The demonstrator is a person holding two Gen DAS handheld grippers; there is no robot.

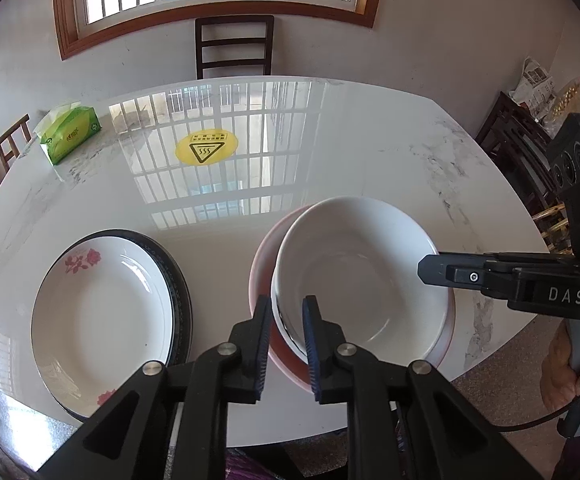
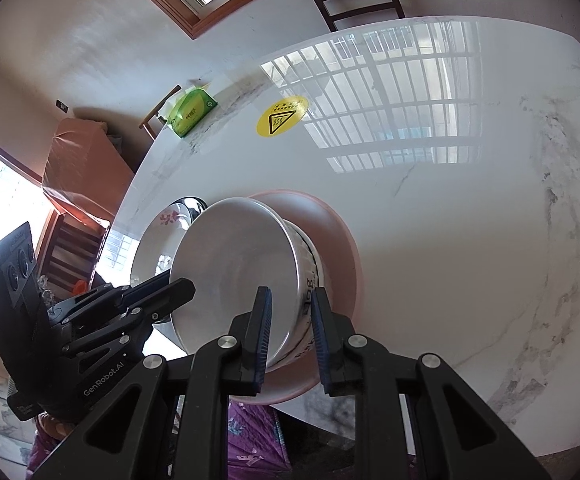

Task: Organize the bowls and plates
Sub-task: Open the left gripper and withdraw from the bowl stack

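Far left on the marble table (image 1: 330, 140): green tissue pack (image 1: 70, 134). Nearer, at the front edge: rose-patterned plate (image 1: 102, 312) stacked on a dark-rimmed plate (image 1: 180, 292). Farther back, mid-table: round yellow hot-surface sticker (image 1: 206, 148). Right of the plates, just apart from them: white bowl (image 1: 362, 280) nested in a wider pink dish (image 1: 262, 264). Left gripper (image 1: 288, 304) clamped over the bowl's near rim, one pad outside the wall, one inside. Right gripper (image 2: 292, 294) clamped likewise on the opposite rim. At the right edge: a hand (image 1: 566, 372) on that gripper's handle.
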